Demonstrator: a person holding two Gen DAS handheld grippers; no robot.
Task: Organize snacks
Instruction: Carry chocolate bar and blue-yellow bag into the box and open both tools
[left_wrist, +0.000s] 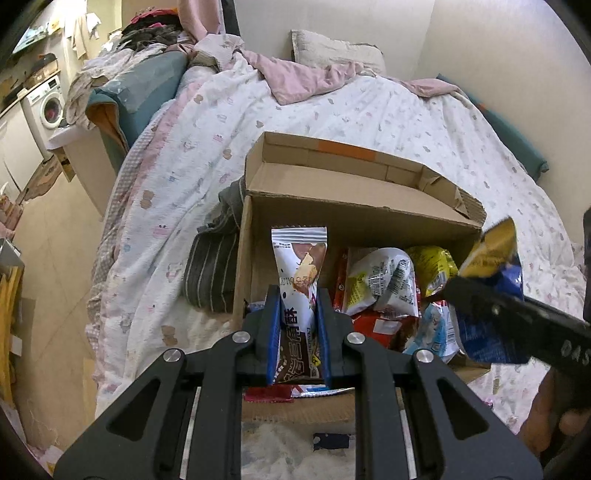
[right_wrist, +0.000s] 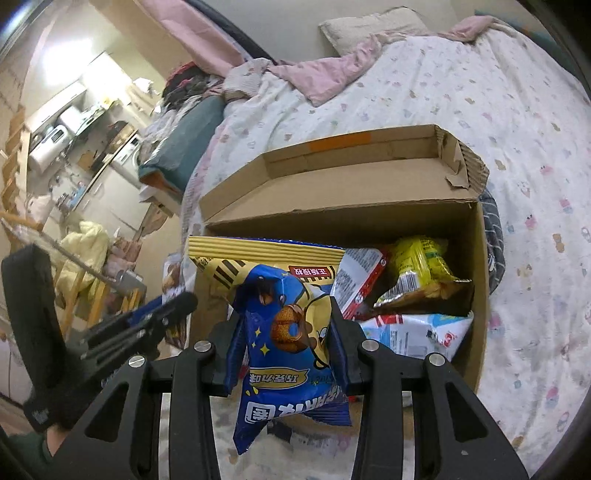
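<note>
Already well stocked, the cardboard box (right_wrist: 476, 295) on the bed (left_wrist: 369, 110), several packets inside; two more on the way. Left gripper (left_wrist: 297, 314) clamped on a white-and-brown snack bar (left_wrist: 299, 266), right gripper (right_wrist: 288, 332) clamped on a blue-and-yellow snack bag (right_wrist: 284, 332), both above the near rim. Box floor buried, count unclear, snacks outside the box hard to make out

The cardboard box (left_wrist: 354, 218) sits on the bed (left_wrist: 369, 110), its flap at 12 o'clock toward the pillow (left_wrist: 332, 48), snack packets (left_wrist: 384, 284) lie inside it, folded cloth (left_wrist: 210, 273) touches its wall at 9 o'clock, and the washing machine (left_wrist: 46, 105) stands beyond at 10 o'clock.
</note>
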